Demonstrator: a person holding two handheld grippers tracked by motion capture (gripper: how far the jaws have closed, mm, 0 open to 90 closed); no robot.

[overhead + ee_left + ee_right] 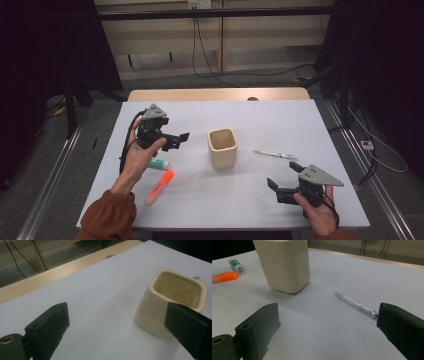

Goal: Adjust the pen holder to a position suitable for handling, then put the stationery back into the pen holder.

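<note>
Approach step, judged from the layout: both grippers are spread and empty. The right gripper sits near the pen, which lies at its 12 o'clock, at 3 o'clock from the cup. The left gripper hovers at the cup's 9 o'clock. Next move probably calls for straddling the pen and closing.

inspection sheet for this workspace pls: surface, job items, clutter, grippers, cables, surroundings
Surface: white table top with a bare wooden strip along its far edge.
Job's things: cream square ceramic cup upright at centre, nothing seen inside; clear-and-white pen lying to its right; orange highlighter marker and small white tube with green label lying to its left.
Clutter: nothing seen.
Grippers: left gripper held above the table, open, jaws toward the cup; right gripper low near the pen, open, holding nothing.
Cables: black cable hanging from a wall socket across the floor.
Surroundings: dark curtains at both sides, grey carpet.
</note>
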